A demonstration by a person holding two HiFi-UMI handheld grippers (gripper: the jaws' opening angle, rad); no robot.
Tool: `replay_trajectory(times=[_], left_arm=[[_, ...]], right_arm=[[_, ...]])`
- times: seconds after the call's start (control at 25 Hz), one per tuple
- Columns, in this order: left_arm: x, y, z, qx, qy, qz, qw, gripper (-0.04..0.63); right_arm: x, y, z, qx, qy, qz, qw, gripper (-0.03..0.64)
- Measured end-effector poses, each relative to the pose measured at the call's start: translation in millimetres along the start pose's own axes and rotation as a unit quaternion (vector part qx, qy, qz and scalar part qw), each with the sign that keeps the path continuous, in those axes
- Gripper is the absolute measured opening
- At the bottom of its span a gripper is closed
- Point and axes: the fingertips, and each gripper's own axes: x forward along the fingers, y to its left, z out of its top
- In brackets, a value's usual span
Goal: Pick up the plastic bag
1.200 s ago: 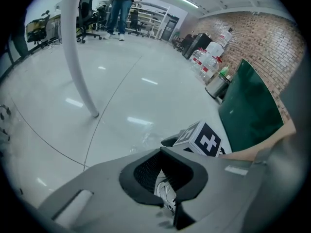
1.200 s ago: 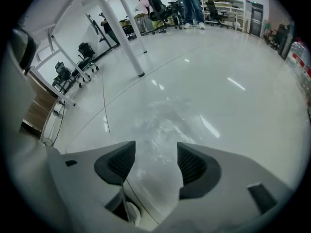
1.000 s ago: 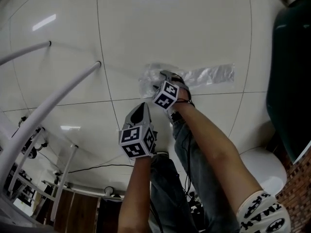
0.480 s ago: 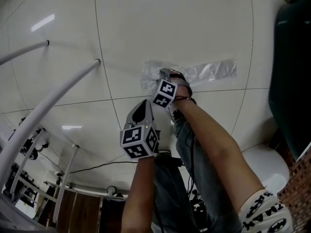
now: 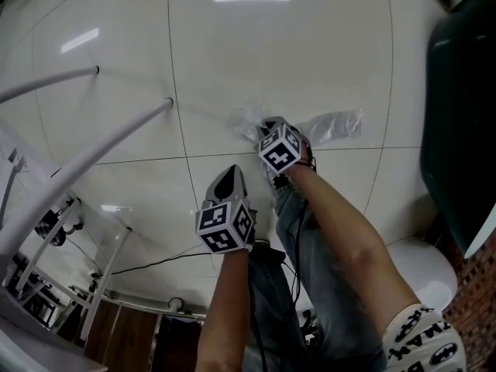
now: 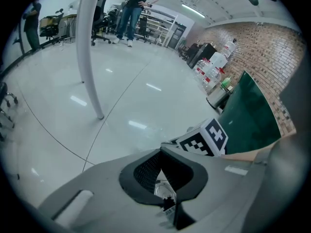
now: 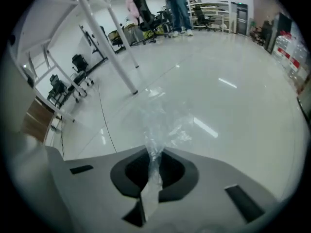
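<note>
We see the right gripper point(image 7: 151, 155) jaws, just been closing, now pinched on the plastic bag's point(image 5: 335, 122) crumpled end. The bag sits right of the white table leg's point(image 5: 116, 139) foot, its loose edge trailing further right. Left gripper point(image 5: 228, 178) has its jaws together, empty, below-right of that foot. There is bare tile floor point(image 5: 294, 45) beyond the leg, and a dark green bin point(image 5: 461, 115) far right of it.

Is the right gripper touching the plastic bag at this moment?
Touching. The right gripper view shows it: the jaws of the right gripper have just been closing, and the plastic bag is pinched between them, its bunched film running up out of the grip.
</note>
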Motion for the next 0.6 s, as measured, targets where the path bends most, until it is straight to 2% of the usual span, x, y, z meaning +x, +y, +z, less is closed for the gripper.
replay_trajectory(times=[0.16, 0.32, 0.48, 0.6], left_arm=[[-38.9, -43.6, 30.7, 0.007, -0.022, -0.006, 0.9997, 0.005], [-92.8, -90.9, 73.6, 0.028, -0.058, -0.023, 0.9977, 0.005], [-167.8, -135.7, 115.3, 0.042, -0.094, -0.021, 0.9945, 0.005], [-231.8, -163.9, 156.0, 0.053, -0.133, -0.024, 0.9894, 0.005]], right_arm=[[-85.5, -8.2, 29.4, 0.051, -0.039, 0.003, 0.998, 0.015], [-186.9, -17.9, 75.9, 0.109, -0.103, 0.016, 0.989, 0.014], [-299.8, -21.2, 120.5, 0.167, -0.179, 0.045, 0.968, 0.014], [-381.7, -16.0, 158.9, 0.174, -0.232, 0.055, 0.956, 0.014]])
